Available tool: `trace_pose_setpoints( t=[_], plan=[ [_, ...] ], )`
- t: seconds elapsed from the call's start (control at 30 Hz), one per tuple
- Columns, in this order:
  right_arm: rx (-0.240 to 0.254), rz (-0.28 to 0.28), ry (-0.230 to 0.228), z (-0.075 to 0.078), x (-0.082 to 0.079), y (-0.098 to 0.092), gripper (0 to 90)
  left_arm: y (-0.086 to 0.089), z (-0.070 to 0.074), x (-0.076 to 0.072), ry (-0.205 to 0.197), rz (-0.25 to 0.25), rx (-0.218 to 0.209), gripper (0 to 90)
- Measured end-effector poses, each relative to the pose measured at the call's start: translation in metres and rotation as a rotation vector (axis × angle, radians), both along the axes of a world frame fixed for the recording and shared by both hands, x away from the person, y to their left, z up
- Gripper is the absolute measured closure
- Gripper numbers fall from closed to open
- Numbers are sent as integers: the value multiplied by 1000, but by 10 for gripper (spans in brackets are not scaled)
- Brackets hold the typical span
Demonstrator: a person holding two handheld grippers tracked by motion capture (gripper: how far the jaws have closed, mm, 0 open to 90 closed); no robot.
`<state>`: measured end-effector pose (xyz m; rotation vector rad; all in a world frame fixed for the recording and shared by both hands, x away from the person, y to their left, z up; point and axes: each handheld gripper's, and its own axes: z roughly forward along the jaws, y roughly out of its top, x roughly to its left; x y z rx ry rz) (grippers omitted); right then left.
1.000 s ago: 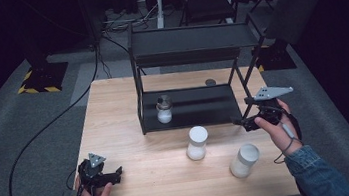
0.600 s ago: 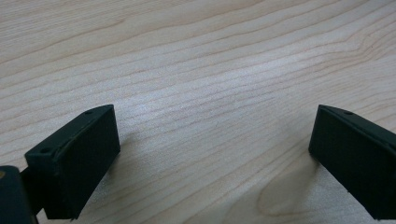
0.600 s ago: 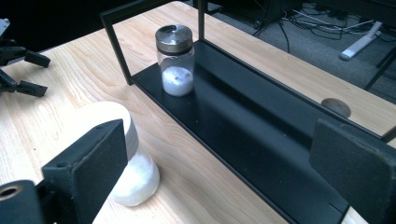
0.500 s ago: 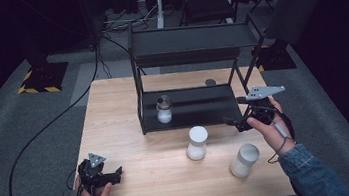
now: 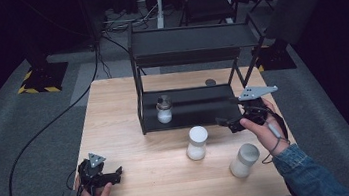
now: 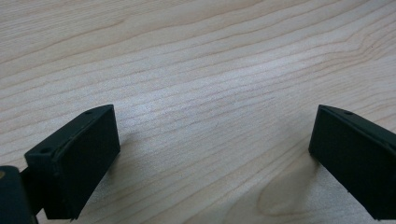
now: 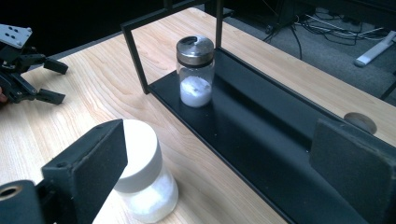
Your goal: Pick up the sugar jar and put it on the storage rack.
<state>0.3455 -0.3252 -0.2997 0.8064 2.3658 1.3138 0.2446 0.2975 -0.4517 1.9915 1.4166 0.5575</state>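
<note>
— Where was the right hand-held gripper (image 5: 228, 117) when you looked?

— Up at the front edge of the rack's (image 5: 198, 106) lower shelf, jaws spread wide, pinching nothing. Through its own camera the jaws framed the shaker (image 7: 195, 70) with the metal cap, which stood upright on that black shelf, near its left end.

— And the white jars?

— One jar (image 5: 197, 142) stood on the desk (image 5: 118, 110) just in front of the shelf, near the gripper's left jaw. The other jar (image 5: 244, 160) sat closer to the person, just beside the right wrist.

— What about the left hand-held gripper (image 5: 115, 174)?

— Low over the desk's near left corner, well apart from everything, jaws spread too, with bare wood between them.

— Anything else on the desk?

— A small round disc (image 5: 210, 82) behind the rack, lying flat.
</note>
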Motion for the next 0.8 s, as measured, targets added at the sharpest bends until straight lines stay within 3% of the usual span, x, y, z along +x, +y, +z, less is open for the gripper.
trace_pose_setpoints(
  t=[0.8],
  plan=[
    [29, 41, -9, -3, -4, 32, 40, 0, 0, 0, 0, 0, 0, 17]
  ],
)
